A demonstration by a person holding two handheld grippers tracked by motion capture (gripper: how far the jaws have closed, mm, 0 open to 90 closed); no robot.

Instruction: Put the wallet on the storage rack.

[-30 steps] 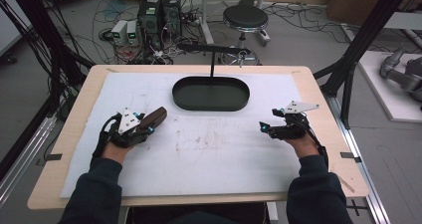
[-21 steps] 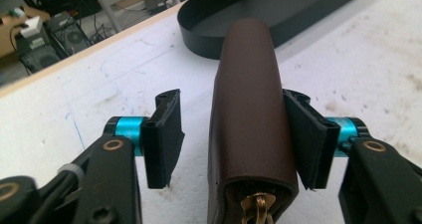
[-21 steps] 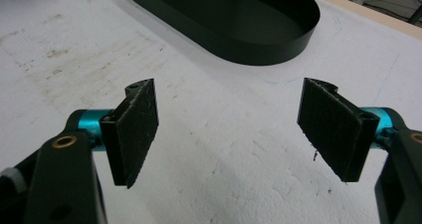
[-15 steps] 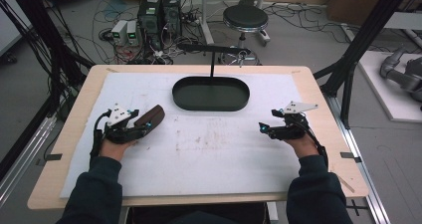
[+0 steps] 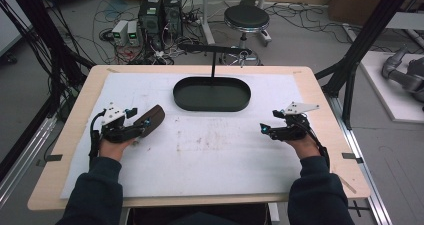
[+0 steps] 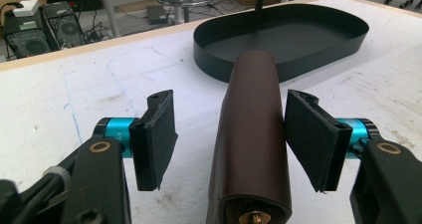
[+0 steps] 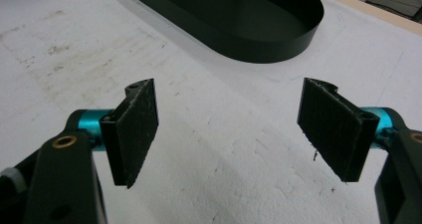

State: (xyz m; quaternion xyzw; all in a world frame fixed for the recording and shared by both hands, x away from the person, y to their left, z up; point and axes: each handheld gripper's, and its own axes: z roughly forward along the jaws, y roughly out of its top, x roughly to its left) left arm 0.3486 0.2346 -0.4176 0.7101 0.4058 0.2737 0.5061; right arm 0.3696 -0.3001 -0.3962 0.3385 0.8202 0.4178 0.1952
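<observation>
A dark brown leather case (image 5: 151, 118) lies on the white table cover at the left, pointing toward the black oval tray (image 5: 212, 108). My left gripper (image 5: 141, 127) straddles its near end. In the left gripper view the case (image 6: 251, 134) sits between the pads with a clear gap to the left pad (image 6: 155, 137), and the right pad (image 6: 311, 139) is just off it. The jaws have just been opening and stand open around it. My right gripper (image 5: 265, 130) rests at the table's right, open (image 7: 231, 129) over bare cover with nothing between its pads.
The tray (image 6: 298, 64) stands at the back centre with a thin black post (image 5: 213, 65) rising behind it. A stool (image 5: 246, 19), computers and cables are on the floor beyond the far edge. The white cover (image 5: 210, 155) is stained in the middle.
The left gripper's jaws have spread apart from the brown case, which stays on the table where it was. The right gripper has not moved.
</observation>
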